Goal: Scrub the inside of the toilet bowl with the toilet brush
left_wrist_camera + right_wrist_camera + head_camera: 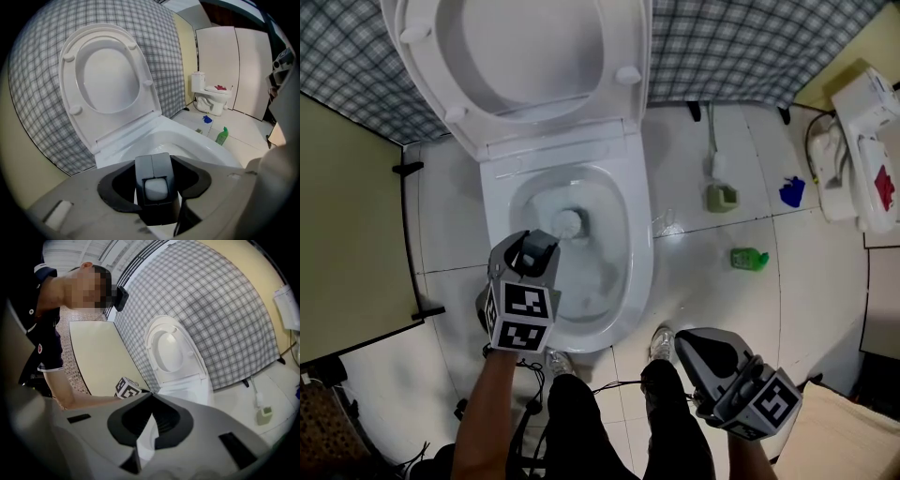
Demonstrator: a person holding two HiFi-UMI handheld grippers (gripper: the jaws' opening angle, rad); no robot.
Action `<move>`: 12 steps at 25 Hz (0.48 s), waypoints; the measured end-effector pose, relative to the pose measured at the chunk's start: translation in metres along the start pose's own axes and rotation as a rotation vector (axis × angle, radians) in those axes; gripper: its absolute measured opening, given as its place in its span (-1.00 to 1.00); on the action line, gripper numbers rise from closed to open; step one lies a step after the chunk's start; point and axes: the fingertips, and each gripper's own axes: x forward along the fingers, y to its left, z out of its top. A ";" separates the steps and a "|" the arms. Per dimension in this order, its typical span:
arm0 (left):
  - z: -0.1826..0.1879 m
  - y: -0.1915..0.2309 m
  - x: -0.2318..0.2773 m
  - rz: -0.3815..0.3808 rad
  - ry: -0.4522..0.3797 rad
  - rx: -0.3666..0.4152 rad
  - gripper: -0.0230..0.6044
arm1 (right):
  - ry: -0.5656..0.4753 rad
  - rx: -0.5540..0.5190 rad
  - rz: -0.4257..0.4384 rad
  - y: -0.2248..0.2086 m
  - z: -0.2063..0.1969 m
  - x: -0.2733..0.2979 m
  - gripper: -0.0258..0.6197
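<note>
The white toilet bowl (643, 246) stands with seat and lid (525, 56) raised against the checked wall. My left gripper (538, 249) hangs over the bowl's near left side, shut on the grey handle of the toilet brush (542, 246). The brush's white head (567, 223) lies down in the bowl near the drain. In the left gripper view the handle's end (154, 187) sits clamped between the jaws of the left gripper (154, 180), with the bowl (187, 140) beyond. My right gripper (694, 345) rests low at the right, off the toilet, shut and empty (151, 397).
A grey-green holder (721, 197) with a white stick, a green bottle (750, 258) and a blue object (792, 192) lie on the tiled floor right of the toilet. A white fixture (862, 150) stands far right, a beige partition (347, 234) left. The person's shoes (661, 343) stand before the bowl.
</note>
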 end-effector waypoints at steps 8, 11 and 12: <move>-0.010 -0.002 -0.051 0.002 0.026 0.016 -0.25 | -0.007 0.017 0.016 0.006 -0.002 0.001 -0.92; -0.025 -0.003 -0.072 -0.008 0.066 -0.024 -0.25 | -0.014 0.012 0.037 0.010 0.001 0.004 -0.92; -0.029 -0.004 -0.078 -0.012 0.077 -0.040 -0.25 | -0.018 0.009 0.044 0.011 0.003 0.005 -0.92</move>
